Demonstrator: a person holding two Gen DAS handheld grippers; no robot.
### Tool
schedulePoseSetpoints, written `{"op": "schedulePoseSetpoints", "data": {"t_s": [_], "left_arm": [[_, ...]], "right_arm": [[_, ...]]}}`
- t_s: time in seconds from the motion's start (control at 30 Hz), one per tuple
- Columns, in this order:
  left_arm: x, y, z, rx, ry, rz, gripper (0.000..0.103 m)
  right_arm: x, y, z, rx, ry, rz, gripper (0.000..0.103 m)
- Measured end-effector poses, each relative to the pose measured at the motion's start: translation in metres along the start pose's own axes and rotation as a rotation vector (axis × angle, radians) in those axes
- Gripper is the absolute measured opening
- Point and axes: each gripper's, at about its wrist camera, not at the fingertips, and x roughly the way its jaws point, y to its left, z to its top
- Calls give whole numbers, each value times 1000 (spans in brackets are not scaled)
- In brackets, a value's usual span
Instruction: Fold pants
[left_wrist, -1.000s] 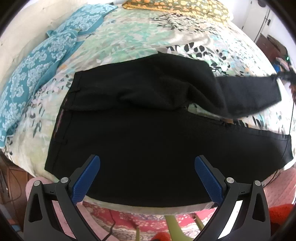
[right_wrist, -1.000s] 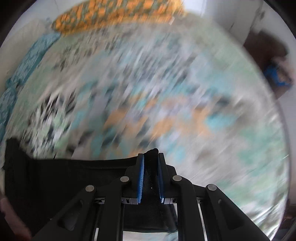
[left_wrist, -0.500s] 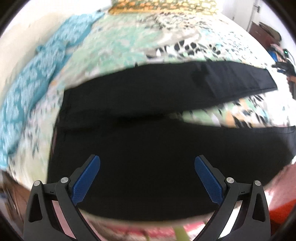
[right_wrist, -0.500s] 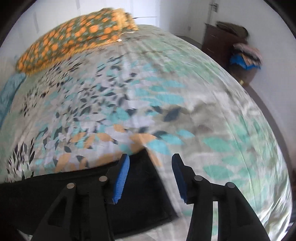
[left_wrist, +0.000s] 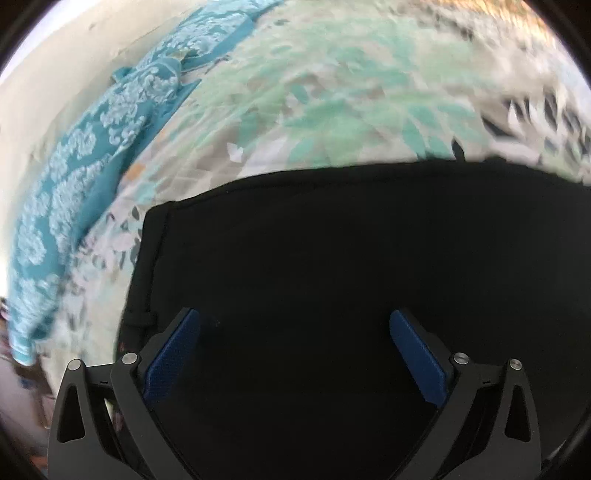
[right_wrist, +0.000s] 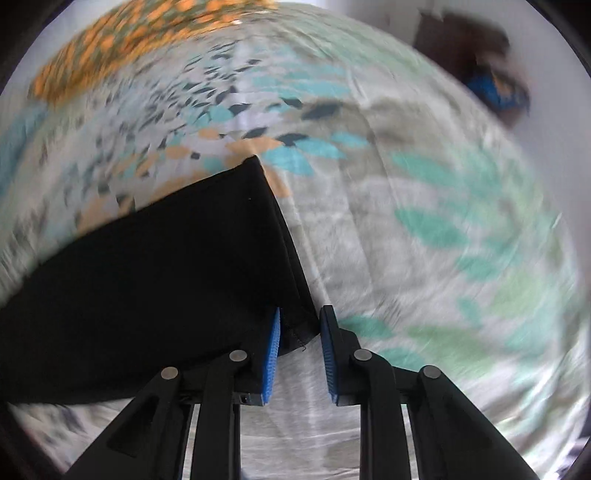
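Right tongs (right_wrist: 298, 332), having released, now narrow about the black cloth pants (right_wrist: 147, 280) hem; left tongs (left_wrist: 294, 345) remain wide apart above the waist.

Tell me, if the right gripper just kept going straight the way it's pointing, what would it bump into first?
Most likely the hem corner of the black pants, which already lies between the open pads of the right gripper. Past that corner comes only the leaf-patterned bedspread. The picture is blurred, so depth is hard to judge.
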Motion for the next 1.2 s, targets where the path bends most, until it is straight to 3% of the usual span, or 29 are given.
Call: {"op": "schedulePoseSetpoints", "data": {"t_s": [0.1,0.23,0.3,0.37,0.43,0.53,0.63,0.7,0.77,0.83,0.9,1.0,1.1,1.2], "left_arm": [[1,10,-1,-25,14,-3,103],[3,6,-1,13,-10,8,103],[0,4,0,50,-23,38,103],[-10,4,-2,57,-31,55,102],[-29,5,-15,77,-66,24,102],[-66,6,-51,110,-129,-42,102],[-90,4,-91,140,-135,-126,102],[-98,-4,-120,181,-109,-153,102],[-93,-11,-143,225,-72,-148,102],[-84,-13,-157,234,-46,-138,103],[-81,-7,-162,193,-63,-168,103],[-76,1,-156,119,-8,-207,103],[-84,11,-155,97,4,-174,102],[-105,20,-165,97,-27,-231,102]], "right_arm": [[9,4,1,4,11,-66,20],[9,18,4,-4,2,-141,20],[-4,14,3,39,-13,-127,27],[-23,9,0,96,-40,-96,46],[-52,6,-14,153,-94,-28,49],[-95,14,-63,204,-137,77,62],[-124,20,-136,294,-133,209,63],[-126,12,-176,372,-110,234,63],[-116,-13,-218,512,-51,201,63],[-104,-54,-247,791,12,230,63],[-100,-81,-258,906,0,242,63],[-96,-88,-250,871,25,246,61],[-124,-77,-240,803,-14,151,62],[-148,-53,-241,751,-35,268,64]]}}
